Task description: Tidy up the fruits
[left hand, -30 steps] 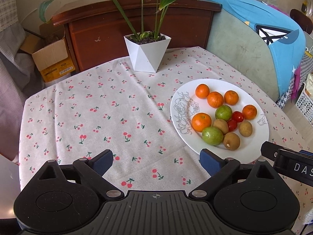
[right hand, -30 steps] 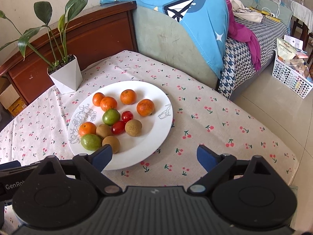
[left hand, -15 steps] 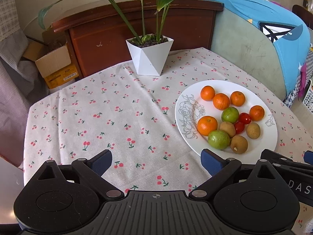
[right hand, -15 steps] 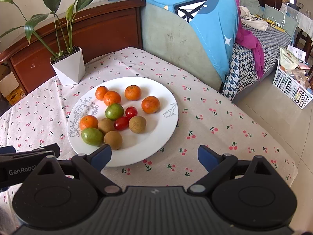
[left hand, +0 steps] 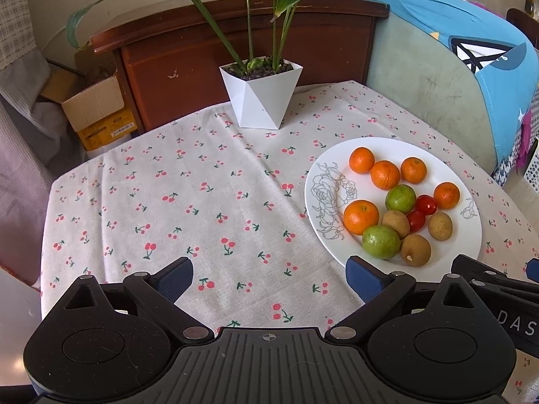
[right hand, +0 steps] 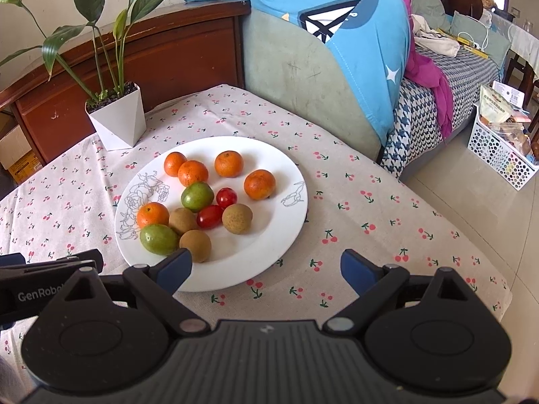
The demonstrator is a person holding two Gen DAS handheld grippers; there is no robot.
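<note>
A white oval plate (left hand: 337, 168) (right hand: 269, 252) with a drawn rose sits on the cherry-print tablecloth. On it lie several oranges (left hand: 361, 216) (right hand: 259, 184), two green fruits (left hand: 380, 241) (right hand: 159, 239), two red cherry tomatoes (left hand: 425, 204) (right hand: 209, 216) and three brown kiwis (left hand: 415, 249) (right hand: 237, 219). My left gripper (left hand: 269, 277) hovers open over bare cloth, left of the plate. Open and empty, my right gripper (right hand: 266, 267) hangs over the plate's near rim, its left finger close to a kiwi (right hand: 195, 245).
A white potted plant (left hand: 261, 96) (right hand: 118, 124) stands at the table's back. Behind it is a brown wooden cabinet (left hand: 235, 43), beside it a sofa with blue cloth (right hand: 337, 50). A cardboard box (left hand: 97, 111) sits far left, a white basket (right hand: 502, 155) on the floor right.
Both grippers have shifted slightly, so the plate and plant sit a little differently in each view. Both stay open and empty. The fruits have not moved.
</note>
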